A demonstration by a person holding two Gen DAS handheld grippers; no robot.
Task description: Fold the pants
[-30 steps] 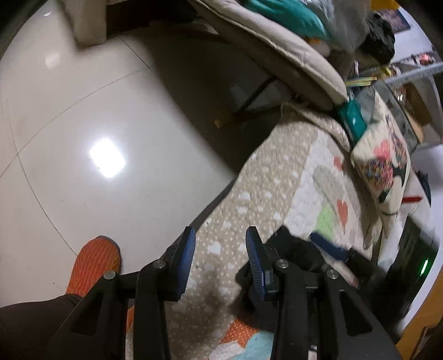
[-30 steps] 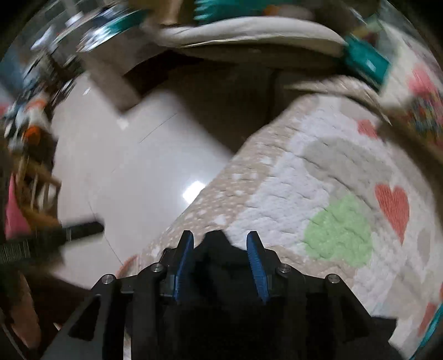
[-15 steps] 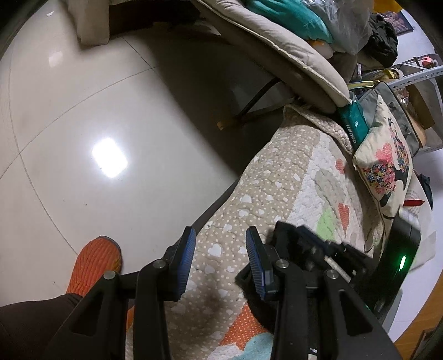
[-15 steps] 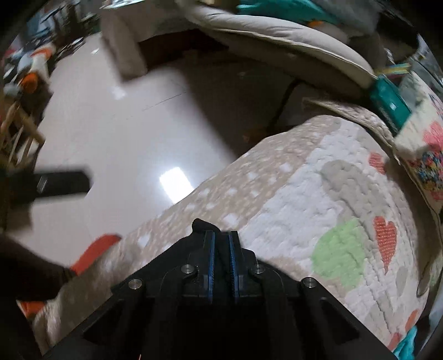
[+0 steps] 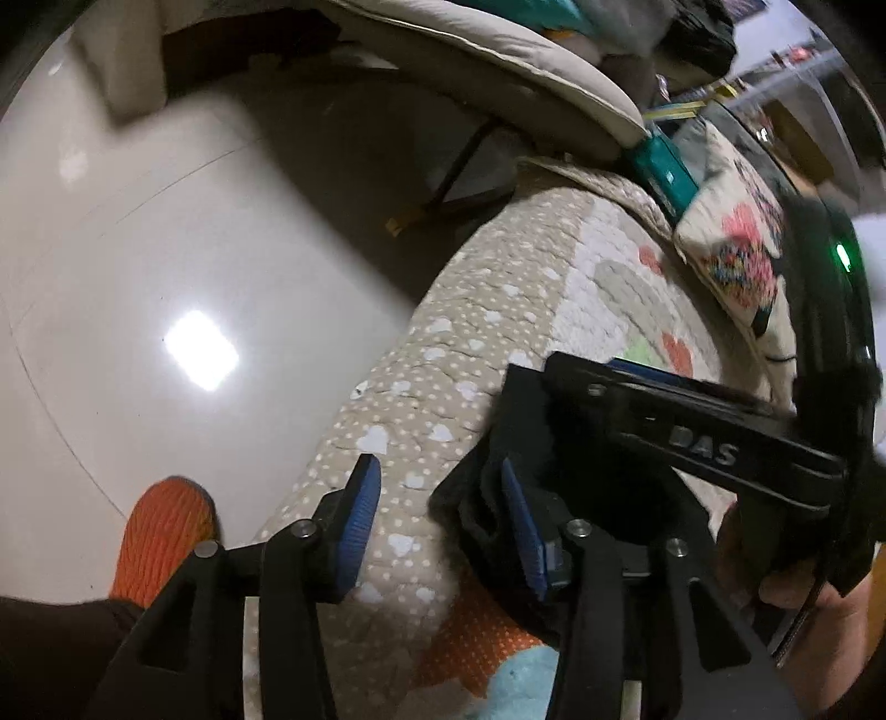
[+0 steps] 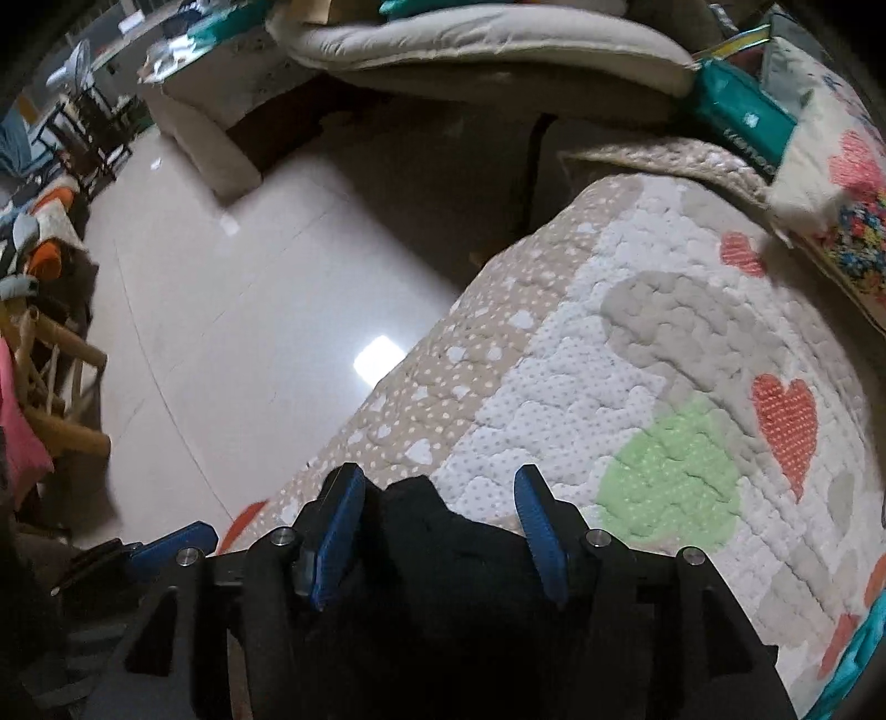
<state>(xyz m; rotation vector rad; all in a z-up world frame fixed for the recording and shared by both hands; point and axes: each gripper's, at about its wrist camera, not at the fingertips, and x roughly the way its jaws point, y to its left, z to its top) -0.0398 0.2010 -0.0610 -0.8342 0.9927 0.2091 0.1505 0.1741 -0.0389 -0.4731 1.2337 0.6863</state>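
The black pants (image 6: 443, 531) lie bunched on the heart-patterned quilt (image 6: 637, 387) at the bed's near edge. My right gripper (image 6: 437, 526) points steeply down over them. Its jaws are opening, and a peak of the cloth stands loose between the blue pads (image 6: 540, 531). In the left wrist view my left gripper (image 5: 440, 523) is also opening, with only quilt (image 5: 421, 421) between its pads. The pants (image 5: 487, 498) touch the outer side of its right finger. The right gripper's body (image 5: 692, 437) crosses just beyond, held by a hand (image 5: 803, 587).
A glossy white tile floor (image 5: 194, 249) falls away left of the bed. An orange shoe (image 5: 160, 531) stands by the bed's edge. A printed pillow (image 5: 736, 255), a teal pack (image 6: 742, 116) and a beige cushioned lounger (image 6: 498, 39) lie beyond. A wooden chair (image 6: 50, 399) stands far left.
The right gripper was pinched shut on the pants half a second ago and has now spread its jaws. The left gripper has widened slightly and moved closer to the right gripper.
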